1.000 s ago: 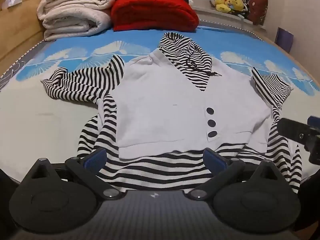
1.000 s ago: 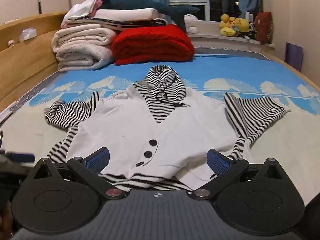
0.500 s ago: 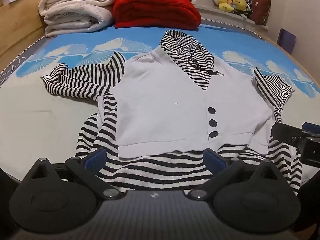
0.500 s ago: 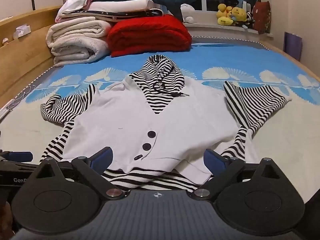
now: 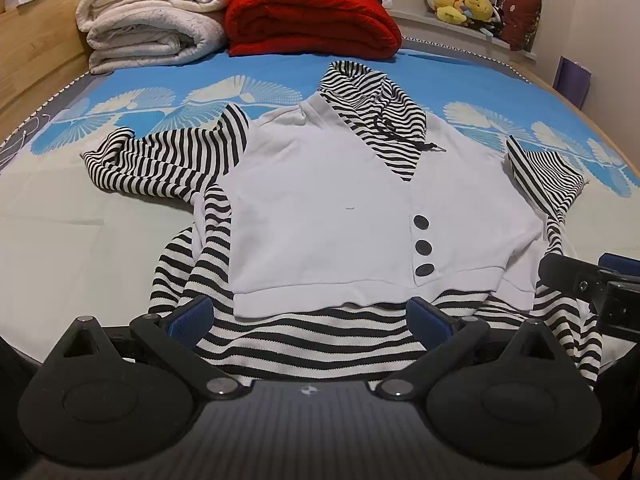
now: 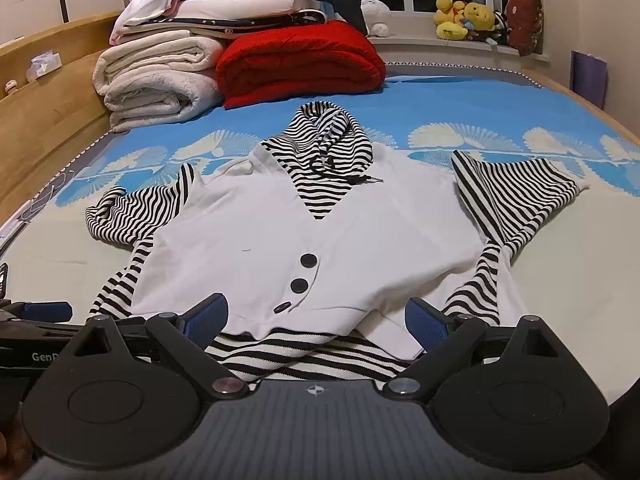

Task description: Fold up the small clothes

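Over the striped hem (image 5: 304,340) of the hooded top (image 5: 340,216), left gripper (image 5: 308,316) and right gripper (image 6: 316,318) both hover spread apart holding nothing, so pinching just one layer could drag the vest panel askew.

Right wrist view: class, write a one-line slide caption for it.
Open right gripper poised at the hem of a striped hooded top spread flat on the bed.
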### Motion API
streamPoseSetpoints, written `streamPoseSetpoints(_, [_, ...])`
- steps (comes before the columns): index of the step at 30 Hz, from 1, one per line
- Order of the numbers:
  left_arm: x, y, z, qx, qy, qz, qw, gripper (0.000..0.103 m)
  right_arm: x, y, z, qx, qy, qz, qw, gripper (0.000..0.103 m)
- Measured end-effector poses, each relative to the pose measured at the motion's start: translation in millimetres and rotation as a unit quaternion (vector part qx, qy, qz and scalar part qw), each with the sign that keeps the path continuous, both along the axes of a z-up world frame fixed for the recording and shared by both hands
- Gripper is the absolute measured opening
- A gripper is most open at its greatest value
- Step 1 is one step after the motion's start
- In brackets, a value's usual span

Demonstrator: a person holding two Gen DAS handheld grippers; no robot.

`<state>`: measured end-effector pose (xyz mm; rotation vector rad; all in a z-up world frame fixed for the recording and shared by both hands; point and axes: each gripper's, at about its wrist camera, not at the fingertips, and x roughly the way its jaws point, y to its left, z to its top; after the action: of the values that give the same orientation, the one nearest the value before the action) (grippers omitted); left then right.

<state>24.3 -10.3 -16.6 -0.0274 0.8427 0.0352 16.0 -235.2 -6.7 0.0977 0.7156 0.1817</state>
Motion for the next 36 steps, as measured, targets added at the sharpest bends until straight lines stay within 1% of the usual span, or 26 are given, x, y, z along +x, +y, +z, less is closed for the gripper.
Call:
streamPoseSetpoints(13, [-0.6,-0.5,0.9,-0.001,0.0,0.001,1.0,0.102,-0.2,3.6,0.0,-0.009,0.0,0.005,1.0,0.094])
streamPoseSetpoints(17, [-0.6,-0.3,0.9,-0.001,0.0,0.001,1.0,0.102,-0.7,4.6,-0.1,-0.012,-0.001,0.005,1.0,0.092])
streamPoseSetpoints(36, [-1.2,1.1,1.8,-0.003,-0.001,0.002,1.0,0.102,-1.0,3.8,-1.6,-0.019,0.001,-0.005,1.0,0.092])
